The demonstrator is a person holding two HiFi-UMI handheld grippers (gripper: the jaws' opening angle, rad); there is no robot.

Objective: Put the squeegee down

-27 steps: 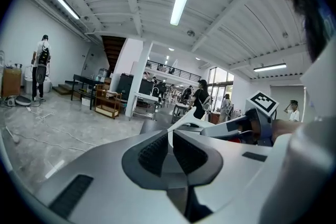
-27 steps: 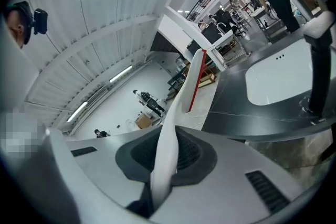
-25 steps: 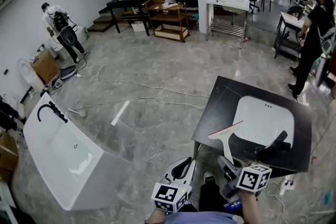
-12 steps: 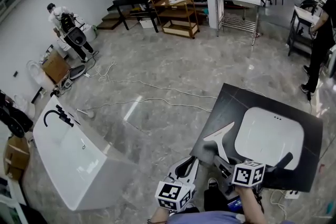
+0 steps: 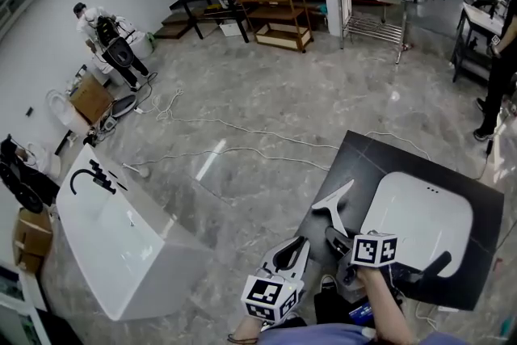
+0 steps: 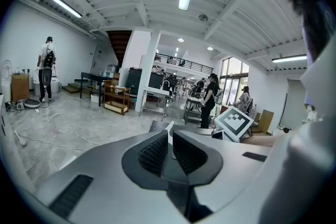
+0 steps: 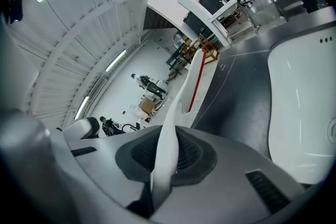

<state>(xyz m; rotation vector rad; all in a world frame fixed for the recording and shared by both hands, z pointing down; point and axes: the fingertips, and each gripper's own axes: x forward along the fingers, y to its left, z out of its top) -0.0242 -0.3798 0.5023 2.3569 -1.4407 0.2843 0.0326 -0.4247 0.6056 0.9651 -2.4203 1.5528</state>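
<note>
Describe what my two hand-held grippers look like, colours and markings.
Both have light grey moulded shells, with dark ribbed pads set in a black recess. The left hand-held gripper and the right hand-held gripper each carry a white marker cube printed with black squares. A blue-grey top shows below them.

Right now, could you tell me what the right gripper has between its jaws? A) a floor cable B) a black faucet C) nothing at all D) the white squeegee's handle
D: in the right gripper view, the right gripper has its jaws shut on the white handle of the squeegee, with the red-edged blade ahead of them.
</note>
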